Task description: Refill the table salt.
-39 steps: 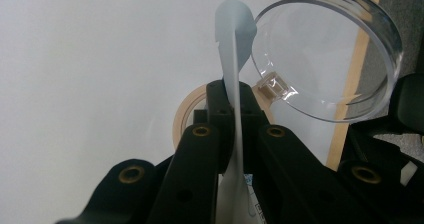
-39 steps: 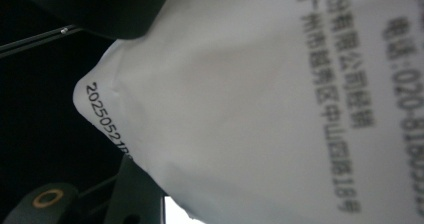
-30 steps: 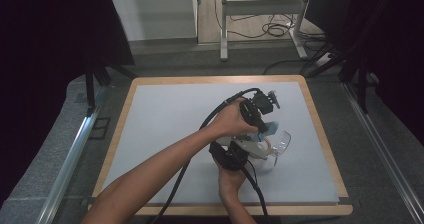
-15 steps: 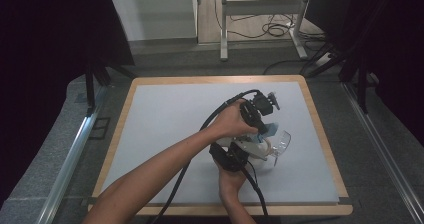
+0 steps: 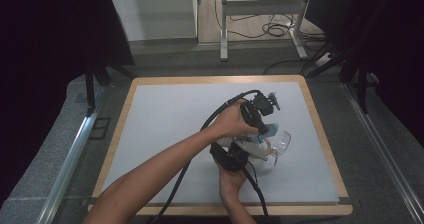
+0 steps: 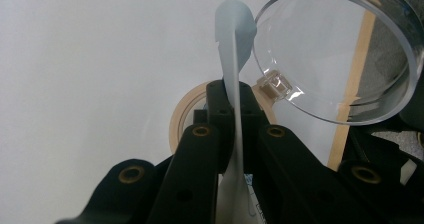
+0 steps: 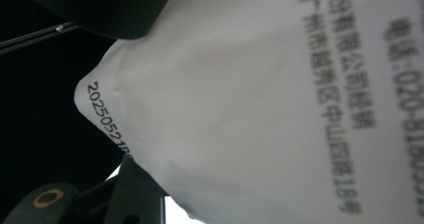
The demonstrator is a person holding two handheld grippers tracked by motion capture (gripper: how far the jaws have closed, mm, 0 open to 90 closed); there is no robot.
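Left gripper [image 6: 235, 109] clamped on pale pouch edge [image 6: 231, 59] at frame centre, beside clear cup [image 6: 345, 54]; right gripper's hold indeterminate.

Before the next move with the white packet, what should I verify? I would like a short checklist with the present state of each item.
1. Left tool shut on the white packet: ok, the jaws pinch it, seen edge-on.
2. Right tool gripping the packet: cannot tell; the printed packet lies close before its camera.
3. Clear cup close beside the packet's top: ok; whether they touch, cannot tell.
4. Tape roll clear of the path: cannot tell; it lies behind the left tool's jaws.
5. Packet opened: cannot tell.
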